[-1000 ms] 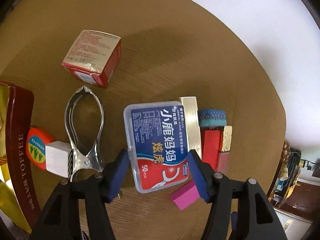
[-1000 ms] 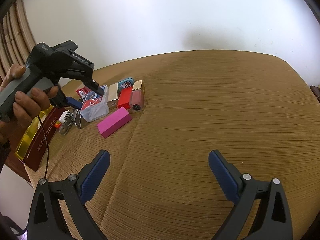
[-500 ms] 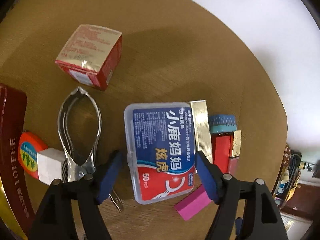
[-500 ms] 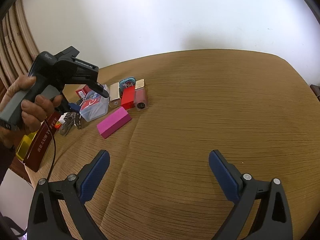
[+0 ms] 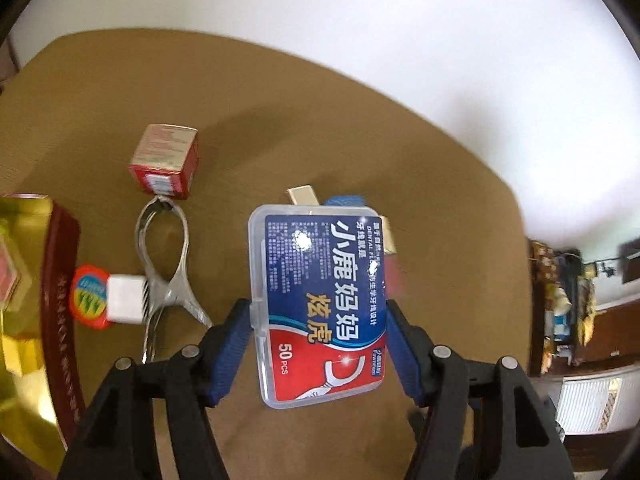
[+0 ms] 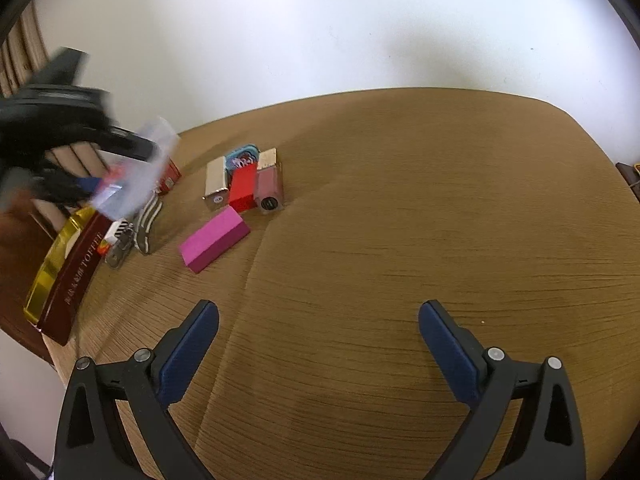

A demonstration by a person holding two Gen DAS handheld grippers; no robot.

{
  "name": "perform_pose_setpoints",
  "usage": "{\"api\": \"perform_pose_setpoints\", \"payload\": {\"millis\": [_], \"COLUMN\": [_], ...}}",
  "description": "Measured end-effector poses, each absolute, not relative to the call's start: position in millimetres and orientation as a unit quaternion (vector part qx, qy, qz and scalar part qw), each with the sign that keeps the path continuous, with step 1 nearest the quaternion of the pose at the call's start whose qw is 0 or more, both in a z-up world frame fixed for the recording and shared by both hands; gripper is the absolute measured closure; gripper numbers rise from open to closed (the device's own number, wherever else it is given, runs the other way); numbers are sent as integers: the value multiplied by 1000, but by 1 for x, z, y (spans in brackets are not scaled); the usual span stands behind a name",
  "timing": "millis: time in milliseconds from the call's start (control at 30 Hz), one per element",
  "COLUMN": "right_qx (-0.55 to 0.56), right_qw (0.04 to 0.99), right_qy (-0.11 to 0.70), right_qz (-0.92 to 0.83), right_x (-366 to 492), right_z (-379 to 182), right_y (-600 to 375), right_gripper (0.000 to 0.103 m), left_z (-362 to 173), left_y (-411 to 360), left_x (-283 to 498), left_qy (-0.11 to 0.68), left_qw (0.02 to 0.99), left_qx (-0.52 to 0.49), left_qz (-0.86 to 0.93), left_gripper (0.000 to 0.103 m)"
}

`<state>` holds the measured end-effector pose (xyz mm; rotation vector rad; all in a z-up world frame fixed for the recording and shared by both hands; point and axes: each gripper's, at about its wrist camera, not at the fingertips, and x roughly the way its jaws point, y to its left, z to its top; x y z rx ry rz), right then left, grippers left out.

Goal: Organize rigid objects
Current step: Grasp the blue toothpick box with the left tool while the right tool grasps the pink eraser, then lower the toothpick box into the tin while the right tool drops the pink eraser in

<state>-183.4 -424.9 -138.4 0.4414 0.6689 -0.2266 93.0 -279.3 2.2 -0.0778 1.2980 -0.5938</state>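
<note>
My left gripper (image 5: 318, 340) is shut on a clear plastic dental floss box (image 5: 320, 304) with a blue and red label, and holds it lifted above the brown table (image 5: 280, 128). In the right wrist view the box (image 6: 132, 176) is a blur at the far left. My right gripper (image 6: 318, 344) is open and empty above the table's near part. A row of small items lies on the table: a gold box (image 6: 216, 182), a red box (image 6: 243, 186), a pink lip gloss (image 6: 269, 188) and a magenta block (image 6: 214, 238).
A red carton (image 5: 166, 164), a metal clamp tool (image 5: 164, 264), a white cube (image 5: 126, 298) and an orange tape measure (image 5: 86, 296) lie left of the held box. A maroon and gold toffee tin (image 6: 68, 276) stands at the table's left edge.
My left gripper closed on the floss box and lifted it up off the table, away from the row of items. The right gripper has not moved.
</note>
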Motion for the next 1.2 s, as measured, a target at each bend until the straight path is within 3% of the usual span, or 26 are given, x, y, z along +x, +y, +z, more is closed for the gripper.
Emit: {"api": "perform_pose_setpoints", "payload": {"millis": [233,500,667,733,800,867,1200], "right_qx": [296,288,280,272,258,262,274], "right_qw": [892,862,845,842,843,843,843], "right_qy": [335,399,420,427,429,427,423], "right_qz": [-74,-120,-177,-187,-197,-197,-186], "right_x": [-153,-67,-39,-34,-31,-33,-64], "right_z": [-124,-120,-117,-117,-116,-117,-122], "right_y": [-401,-360,-350,-347,-342,-343,-352], "right_gripper": [4,35,36,46,67,73,74], "left_z": [18,14,10,8,6,4,-14], "left_y": [-198,-119,-69,-58,-50,-42,-21], "left_x": [69,51,53,55,56,56,56], "left_qy": [581,577,573,575,575,576,587], "left_qw": [769,783,789,786,786,786,779], "left_qx": [-70,-105,-127,-136,-141,-141,-140], "left_qz": [-258,-208,-182,-181,-179,-175,-170], "left_gripper": [37,37,37,37,36,36,36]}}
